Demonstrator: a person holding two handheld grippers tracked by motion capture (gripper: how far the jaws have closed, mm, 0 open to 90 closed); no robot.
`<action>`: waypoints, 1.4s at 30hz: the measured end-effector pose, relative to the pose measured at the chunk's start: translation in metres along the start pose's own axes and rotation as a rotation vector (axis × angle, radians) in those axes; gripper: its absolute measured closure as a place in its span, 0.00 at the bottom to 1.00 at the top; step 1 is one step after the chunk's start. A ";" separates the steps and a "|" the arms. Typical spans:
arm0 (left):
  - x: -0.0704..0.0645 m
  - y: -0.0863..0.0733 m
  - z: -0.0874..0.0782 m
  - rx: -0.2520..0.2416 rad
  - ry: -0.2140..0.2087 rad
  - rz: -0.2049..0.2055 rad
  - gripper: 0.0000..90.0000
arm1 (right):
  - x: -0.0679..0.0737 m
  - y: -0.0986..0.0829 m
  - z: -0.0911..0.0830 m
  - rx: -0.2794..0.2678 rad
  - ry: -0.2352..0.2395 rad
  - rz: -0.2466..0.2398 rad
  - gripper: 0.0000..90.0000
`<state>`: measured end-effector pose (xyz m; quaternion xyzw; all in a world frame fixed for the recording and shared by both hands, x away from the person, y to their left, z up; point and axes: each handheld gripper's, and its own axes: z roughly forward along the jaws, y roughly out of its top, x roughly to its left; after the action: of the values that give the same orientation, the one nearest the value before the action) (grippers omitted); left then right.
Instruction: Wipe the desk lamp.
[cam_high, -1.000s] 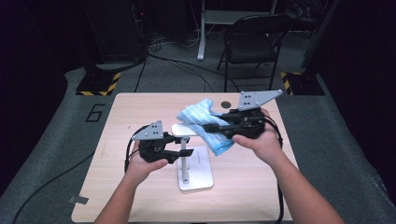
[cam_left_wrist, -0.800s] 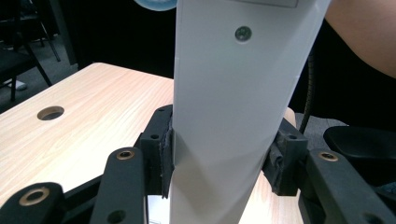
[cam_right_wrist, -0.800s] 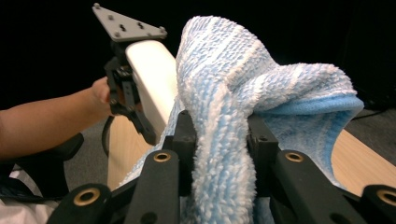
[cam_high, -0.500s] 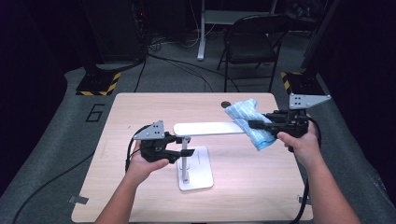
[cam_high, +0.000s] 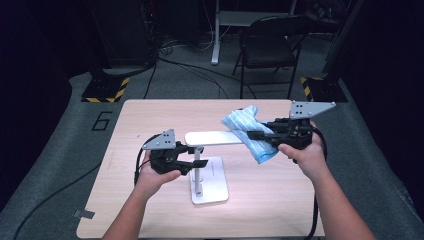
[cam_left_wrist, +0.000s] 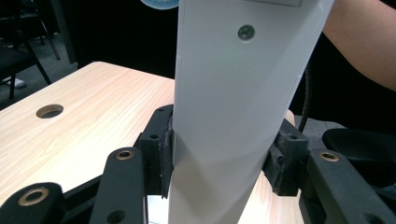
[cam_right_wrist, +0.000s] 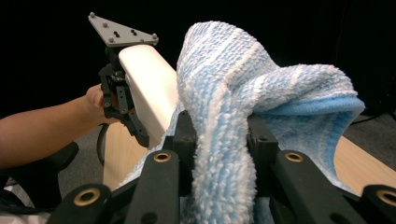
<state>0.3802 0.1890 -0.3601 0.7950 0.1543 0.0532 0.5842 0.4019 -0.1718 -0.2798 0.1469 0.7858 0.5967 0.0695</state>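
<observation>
right claw (cam_high: 252, 134) clenched on blue towel (cam_high: 246, 129) (at bar's end), left claw (cam_high: 192, 157) gripping white bar (cam_high: 212, 137)

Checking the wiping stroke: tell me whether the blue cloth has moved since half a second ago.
Yes. The blue cloth has moved left, back onto the end of the white bar.
</observation>
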 end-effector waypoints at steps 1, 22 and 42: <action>-0.001 0.000 0.000 0.001 0.010 0.005 0.57 | 0.000 0.000 0.001 -0.007 0.003 0.002 0.79; -0.001 -0.001 0.000 -0.009 0.006 0.005 0.57 | -0.049 -0.050 -0.077 -0.081 -0.108 0.152 0.79; -0.001 -0.001 0.002 -0.004 0.008 0.005 0.57 | -0.023 -0.030 -0.033 -0.076 -0.028 0.127 0.79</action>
<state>0.3796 0.1872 -0.3614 0.7941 0.1545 0.0579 0.5850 0.4103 -0.2164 -0.3006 0.2019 0.7508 0.6271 0.0481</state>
